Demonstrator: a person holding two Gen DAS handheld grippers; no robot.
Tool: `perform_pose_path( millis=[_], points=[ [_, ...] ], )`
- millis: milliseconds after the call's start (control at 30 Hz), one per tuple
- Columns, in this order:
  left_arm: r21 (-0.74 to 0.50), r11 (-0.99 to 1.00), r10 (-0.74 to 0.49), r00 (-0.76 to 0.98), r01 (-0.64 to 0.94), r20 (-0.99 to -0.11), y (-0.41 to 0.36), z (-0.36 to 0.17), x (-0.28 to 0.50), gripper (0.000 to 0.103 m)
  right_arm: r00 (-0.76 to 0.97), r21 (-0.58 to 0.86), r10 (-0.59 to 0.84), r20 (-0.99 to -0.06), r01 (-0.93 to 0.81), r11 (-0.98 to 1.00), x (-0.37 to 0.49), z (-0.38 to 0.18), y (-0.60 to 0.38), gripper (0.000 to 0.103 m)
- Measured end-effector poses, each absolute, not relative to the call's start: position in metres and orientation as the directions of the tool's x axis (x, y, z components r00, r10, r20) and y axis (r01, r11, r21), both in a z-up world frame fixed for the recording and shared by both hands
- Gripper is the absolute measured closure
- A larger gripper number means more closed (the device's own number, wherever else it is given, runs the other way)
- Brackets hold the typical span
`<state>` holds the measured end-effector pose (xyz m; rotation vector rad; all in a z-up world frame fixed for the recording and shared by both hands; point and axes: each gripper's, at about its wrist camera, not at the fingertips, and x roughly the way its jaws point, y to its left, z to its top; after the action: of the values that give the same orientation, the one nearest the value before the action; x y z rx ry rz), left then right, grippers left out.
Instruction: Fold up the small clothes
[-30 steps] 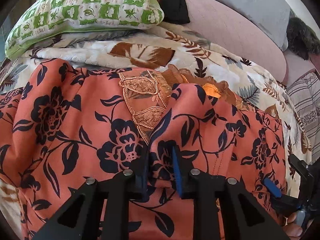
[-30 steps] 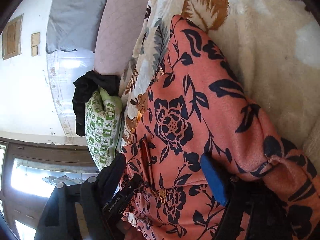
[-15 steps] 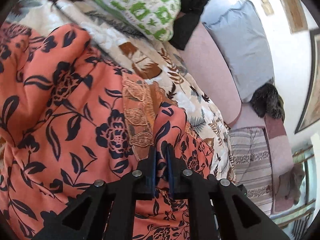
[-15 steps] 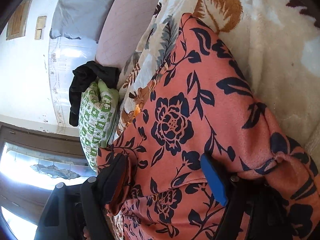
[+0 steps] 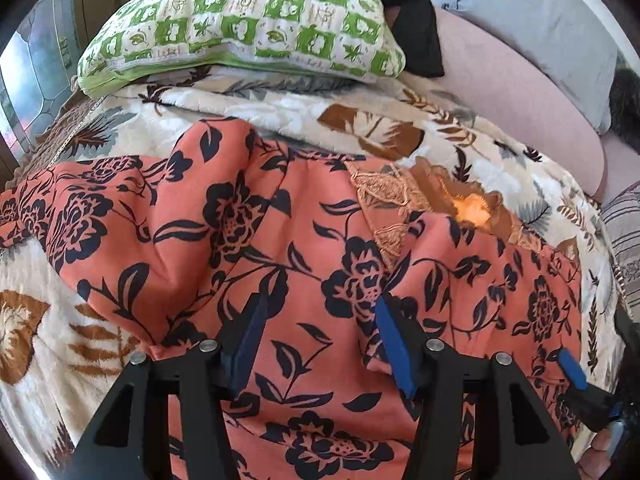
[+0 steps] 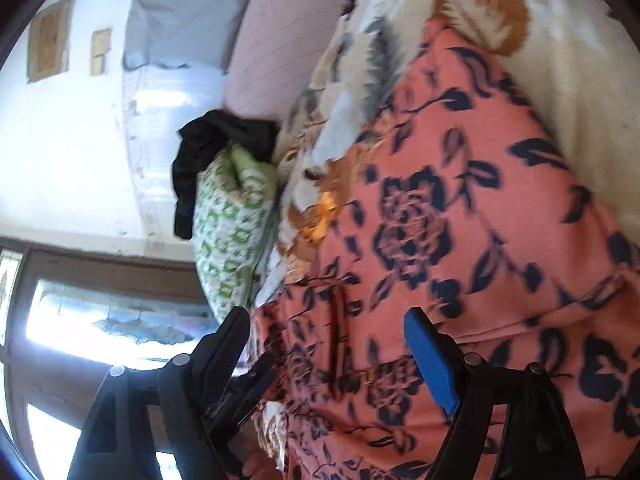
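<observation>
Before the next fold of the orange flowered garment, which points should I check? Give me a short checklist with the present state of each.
1. Left tool has let go: ok. Its jaws have just been opening and stand apart over the garment, not pinching it.
2. Right tool open: ok. Cloth lies between its jaws; no pinch shows.
3. Garment flat: not ok. Ridges and a raised fold remain near the lace neckline.
4. Garment fully on the blanket: cannot tell; its near edge is out of view.
5. Pillow off the garment: ok.
</observation>
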<state>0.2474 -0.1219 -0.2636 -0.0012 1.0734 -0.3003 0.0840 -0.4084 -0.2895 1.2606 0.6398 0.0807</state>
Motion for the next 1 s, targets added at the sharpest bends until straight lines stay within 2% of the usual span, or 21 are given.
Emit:
perform_pose_path(
  millis=[133,167,267,333,367,433,500,633,667,700,800,900,1000],
  points=[
    [-0.134,0.982,-0.187,0.558,0.135,-0.808,-0.072,-0.237,0.246,0.045,0.813,0.895,0.41,-0.414,0.28,0.349,0.119,-0.292,-0.384,0.022],
    [-0.126,0.988,-0.157,0.584,0.094,-0.796,-0.055,-0.23,0.247,0.042,0.804,0.893,0.418,-0.423,0.291,0.343,0.131,-0.297,-0.378,0.022],
    [-0.066,0.995,-0.006,0.633,-0.071,-0.774,-0.002,-0.22,0.256,0.039,0.745,0.821,0.368,-0.556,0.425,0.382,0.163,-0.317,-0.36,0.022],
    [-0.046,0.986,0.064,0.623,-0.159,-0.78,0.033,-0.222,0.263,0.039,0.736,0.77,0.298,-0.607,0.453,0.45,0.174,-0.307,-0.343,0.021],
    [-0.052,0.98,0.079,0.61,-0.194,-0.789,0.049,-0.224,0.268,0.039,0.725,0.768,0.322,-0.61,0.44,0.466,0.184,-0.302,-0.333,0.021],
    [-0.09,0.964,0.076,0.589,-0.249,-0.805,0.081,-0.228,0.275,0.039,0.689,0.83,0.474,-0.548,0.38,0.408,0.21,-0.302,-0.308,0.021],
    [-0.124,0.947,0.073,0.572,-0.298,-0.817,0.109,-0.23,0.277,0.039,0.703,0.85,0.493,-0.513,0.333,0.408,0.228,-0.286,-0.285,0.021],
    [-0.167,0.914,0.075,0.559,-0.369,-0.826,0.15,-0.235,0.279,0.039,0.735,0.947,0.644,-0.215,-0.004,0.32,0.249,-0.226,-0.239,0.021],
    [-0.176,0.907,0.077,0.56,-0.384,-0.825,0.158,-0.236,0.279,0.039,0.733,0.943,0.655,-0.184,-0.058,0.329,0.249,-0.214,-0.232,0.021],
    [-0.183,0.899,0.079,0.56,-0.398,-0.825,0.167,-0.236,0.28,0.039,0.734,0.927,0.651,-0.193,-0.081,0.367,0.249,-0.205,-0.226,0.021],
    [-0.207,0.874,0.08,0.55,-0.439,-0.831,0.189,-0.237,0.278,0.039,0.757,0.845,0.544,-0.363,0.022,0.534,0.249,-0.204,-0.218,0.021],
    [-0.262,0.827,0.072,0.556,-0.498,-0.828,0.221,-0.235,0.274,0.039,0.72,0.796,0.526,-0.453,0.06,0.603,0.255,-0.213,-0.197,0.021],
    [-0.303,0.754,0.098,0.555,-0.583,-0.826,0.253,-0.233,0.263,0.039,0.665,0.623,0.472,-0.579,-0.013,0.782,0.268,-0.203,-0.141,0.023]
  ],
)
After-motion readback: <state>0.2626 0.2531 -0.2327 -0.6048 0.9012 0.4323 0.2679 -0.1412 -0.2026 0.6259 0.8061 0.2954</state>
